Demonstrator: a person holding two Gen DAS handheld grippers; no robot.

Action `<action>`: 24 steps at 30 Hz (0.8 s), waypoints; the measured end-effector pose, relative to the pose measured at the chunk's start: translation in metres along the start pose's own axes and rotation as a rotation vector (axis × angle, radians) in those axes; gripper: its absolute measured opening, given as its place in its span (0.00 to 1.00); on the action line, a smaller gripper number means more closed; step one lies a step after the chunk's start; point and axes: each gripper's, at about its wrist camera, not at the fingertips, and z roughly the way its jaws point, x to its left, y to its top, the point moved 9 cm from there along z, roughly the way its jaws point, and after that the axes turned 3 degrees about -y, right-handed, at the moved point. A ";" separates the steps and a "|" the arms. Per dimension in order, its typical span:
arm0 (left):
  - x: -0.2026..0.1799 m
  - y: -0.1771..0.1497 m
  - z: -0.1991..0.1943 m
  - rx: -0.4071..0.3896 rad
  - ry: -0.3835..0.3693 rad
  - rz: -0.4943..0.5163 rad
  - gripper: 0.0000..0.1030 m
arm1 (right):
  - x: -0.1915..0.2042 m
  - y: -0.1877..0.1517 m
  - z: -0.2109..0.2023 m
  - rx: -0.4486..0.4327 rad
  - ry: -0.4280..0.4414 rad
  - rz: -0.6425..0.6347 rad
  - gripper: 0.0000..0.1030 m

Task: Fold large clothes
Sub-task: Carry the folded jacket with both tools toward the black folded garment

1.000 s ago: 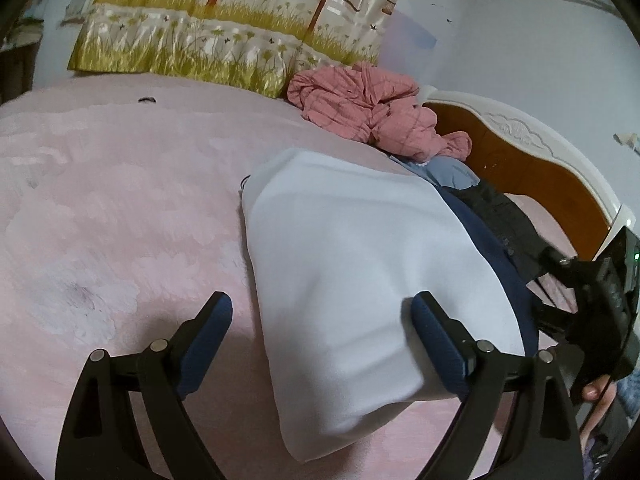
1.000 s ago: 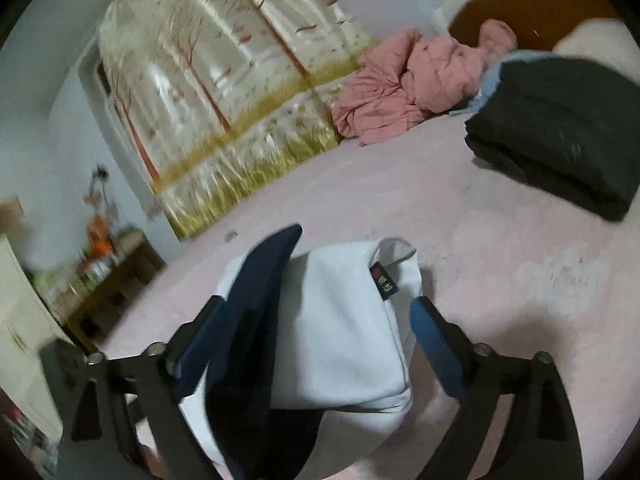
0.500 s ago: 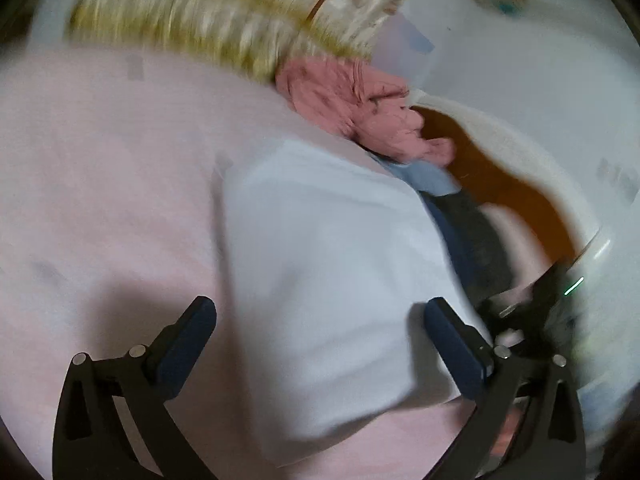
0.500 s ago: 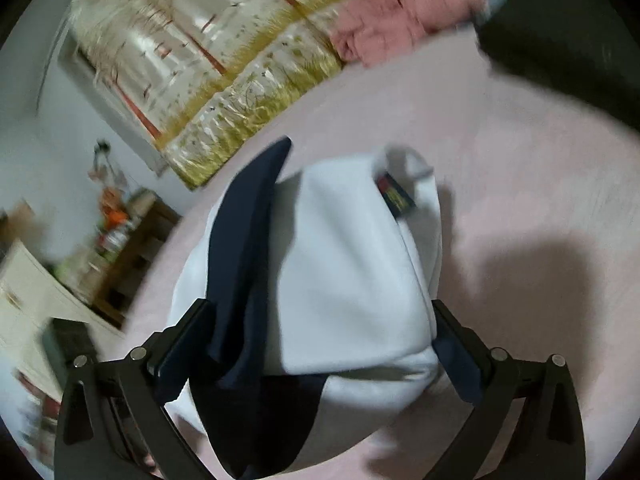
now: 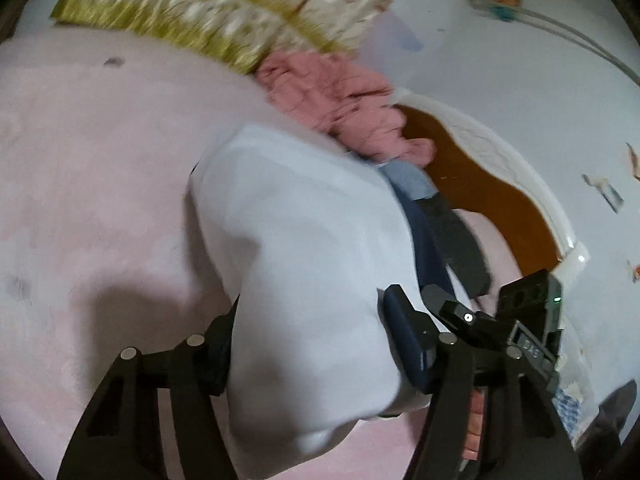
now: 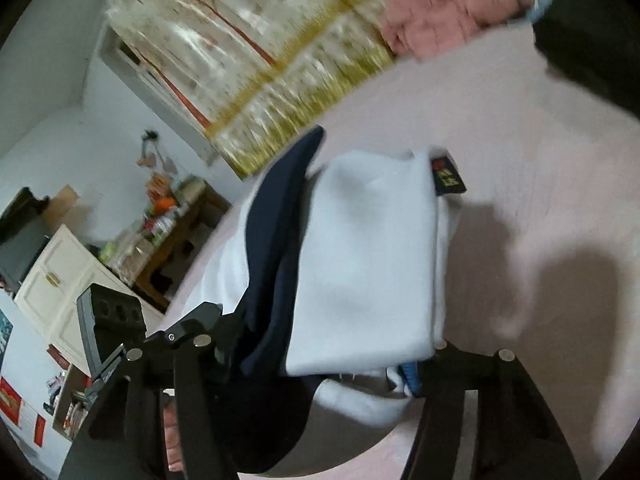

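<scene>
A folded white and navy garment (image 5: 304, 240) lies on the pink bed (image 5: 92, 168). My left gripper (image 5: 308, 344) is shut on its near end, with the cloth bunched between the fingers. In the right wrist view the same garment (image 6: 360, 256) shows its navy panel and a black label. My right gripper (image 6: 332, 356) is shut on its near edge. The garment's near end is lifted a little off the bed. The other gripper (image 5: 520, 328) shows at the right of the left wrist view.
A crumpled pink garment (image 5: 340, 100) lies by the patterned pillows (image 5: 208, 12). A folded dark stack (image 6: 592, 28) with light blue cloth sits near the wooden headboard (image 5: 488, 196). A white cabinet (image 6: 60, 292) and cluttered table (image 6: 168, 232) stand beside the bed.
Both grippers were open around the folded garment and have closed on it. The garment's near end has bunched and risen off the bed.
</scene>
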 end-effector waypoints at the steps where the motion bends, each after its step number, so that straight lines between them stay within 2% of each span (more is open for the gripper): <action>1: -0.015 0.005 -0.002 -0.003 -0.002 0.029 0.61 | 0.003 0.009 -0.012 -0.027 0.028 0.018 0.60; 4: -0.072 0.030 -0.003 -0.017 -0.017 0.147 0.61 | 0.012 0.038 -0.053 -0.104 0.040 0.019 0.60; 7: -0.136 0.063 0.012 -0.048 -0.080 0.220 0.61 | 0.021 0.078 -0.107 -0.224 0.020 -0.029 0.60; 10: -0.205 0.093 0.042 -0.076 -0.153 0.292 0.61 | 0.019 0.124 -0.161 -0.348 -0.009 -0.047 0.60; 13: -0.264 0.117 0.086 -0.085 -0.265 0.315 0.60 | 0.001 0.172 -0.224 -0.487 -0.089 -0.072 0.60; 16: -0.315 0.134 0.149 -0.066 -0.354 0.367 0.58 | -0.026 0.211 -0.275 -0.620 -0.221 -0.076 0.60; 18: -0.332 0.141 0.199 -0.042 -0.378 0.384 0.55 | -0.061 0.229 -0.295 -0.691 -0.311 -0.044 0.60; 21: -0.324 0.138 0.292 0.034 -0.341 0.385 0.54 | -0.126 0.238 -0.286 -0.692 -0.401 0.057 0.60; 23: -0.291 0.112 0.379 0.170 -0.232 0.383 0.54 | -0.180 0.230 -0.258 -0.635 -0.469 0.153 0.60; 24: -0.275 0.094 0.415 0.220 -0.174 0.418 0.57 | -0.211 0.221 -0.240 -0.597 -0.526 0.229 0.60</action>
